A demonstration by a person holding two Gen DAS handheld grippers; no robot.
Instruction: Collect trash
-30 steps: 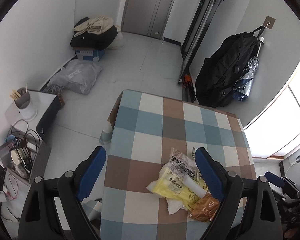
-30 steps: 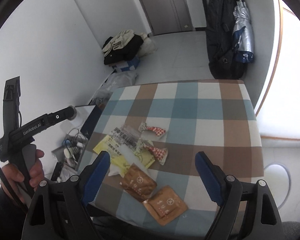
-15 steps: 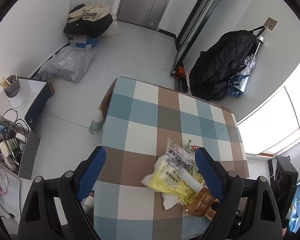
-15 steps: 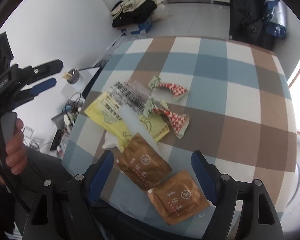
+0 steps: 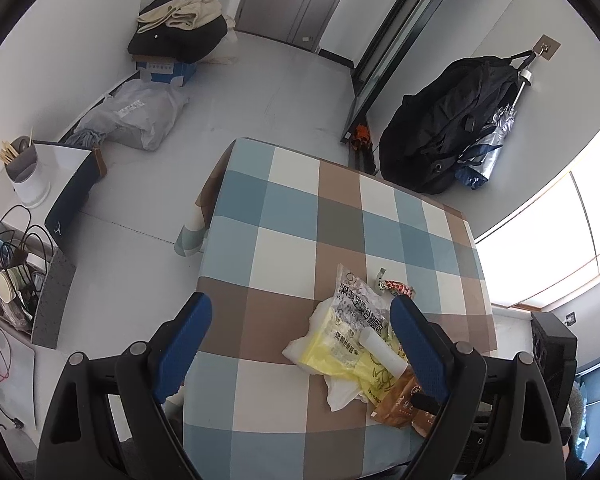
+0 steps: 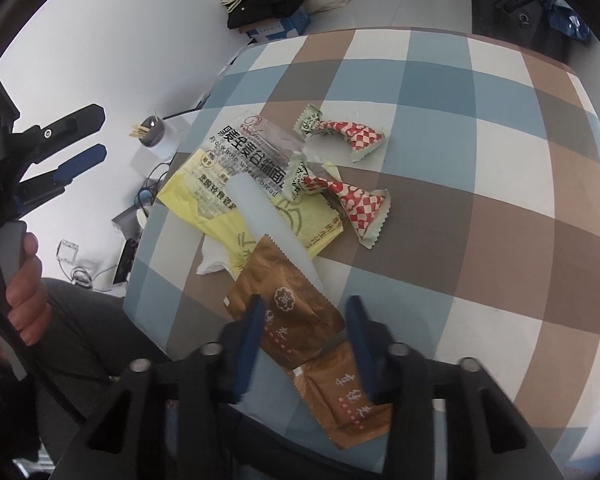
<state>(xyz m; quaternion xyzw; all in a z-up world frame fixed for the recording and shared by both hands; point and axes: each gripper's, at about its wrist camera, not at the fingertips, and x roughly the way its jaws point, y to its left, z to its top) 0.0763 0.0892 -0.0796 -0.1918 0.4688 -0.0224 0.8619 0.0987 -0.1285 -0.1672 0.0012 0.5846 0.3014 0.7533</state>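
Note:
Trash lies near the front edge of a checked table (image 6: 480, 152): a yellow and clear bread wrapper (image 6: 236, 176), two red-checked candy wrappers (image 6: 344, 136) (image 6: 352, 204), and two brown foil packets (image 6: 296, 316) (image 6: 348, 396). My right gripper (image 6: 306, 316) is low over the nearer-left brown packet, with its jaws partly closed on either side of it. My left gripper (image 5: 300, 320) is open and empty, held high above the table's left side; the trash pile (image 5: 356, 340) sits by its right finger.
A black bag and folded umbrella (image 5: 452, 128) hang on the wall beyond the table. Bags and a box (image 5: 168, 48) lie on the floor at the far left. A side shelf with cables and a white cup (image 5: 24, 176) stands left of the table.
My right gripper has dropped down close to the brown packets and its jaws have narrowed around one. My left gripper has risen and drifted a little, still open.

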